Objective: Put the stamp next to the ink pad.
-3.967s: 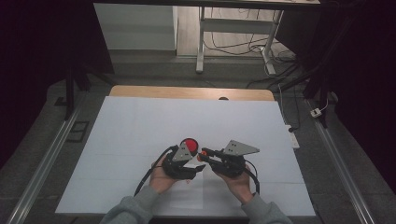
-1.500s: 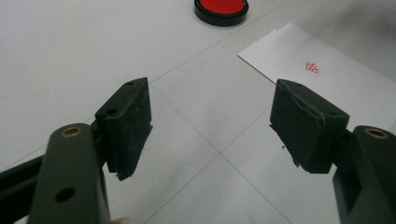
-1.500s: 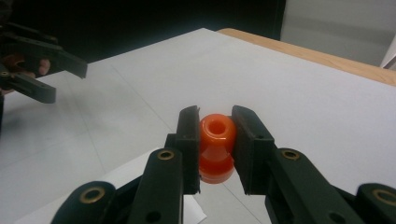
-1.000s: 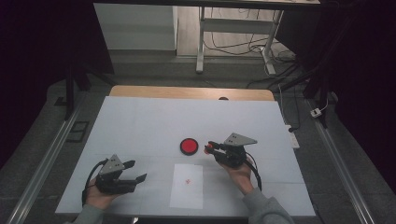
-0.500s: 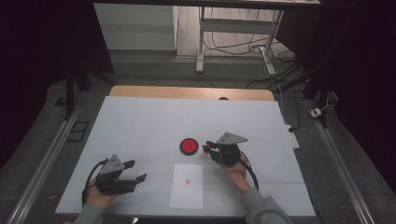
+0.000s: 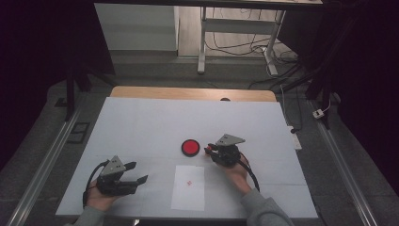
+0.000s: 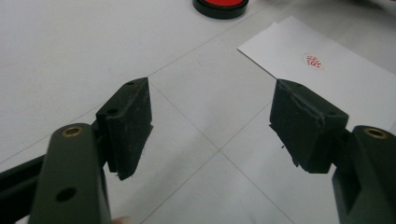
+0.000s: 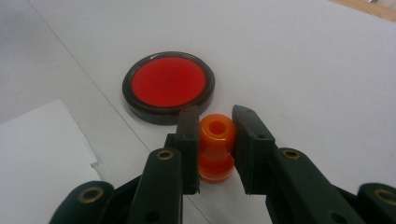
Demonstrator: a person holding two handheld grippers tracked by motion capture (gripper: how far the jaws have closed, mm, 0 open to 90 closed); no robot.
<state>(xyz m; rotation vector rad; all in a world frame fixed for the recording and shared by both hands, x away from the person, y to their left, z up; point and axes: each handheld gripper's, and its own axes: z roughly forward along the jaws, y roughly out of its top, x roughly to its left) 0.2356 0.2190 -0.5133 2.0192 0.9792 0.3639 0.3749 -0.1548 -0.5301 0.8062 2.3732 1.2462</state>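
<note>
A round black ink pad with a red face lies at mid-table. Just right of it my right gripper is shut on a small orange stamp, held upright by its neck just above the white mat; whether its base touches I cannot tell. A white paper sheet with a small red stamp mark lies in front of the pad. My left gripper rests at the front left, open, with nothing between its pads.
The white mat covers the table, with a wooden edge at the back. Metal rails run along both sides. Table legs and cables stand on the floor beyond.
Four seconds ago both grippers met at the ink pad in the middle; the left has since moved to the front left. Over the last second the right gripper sank slightly toward the pad with the stamp.
</note>
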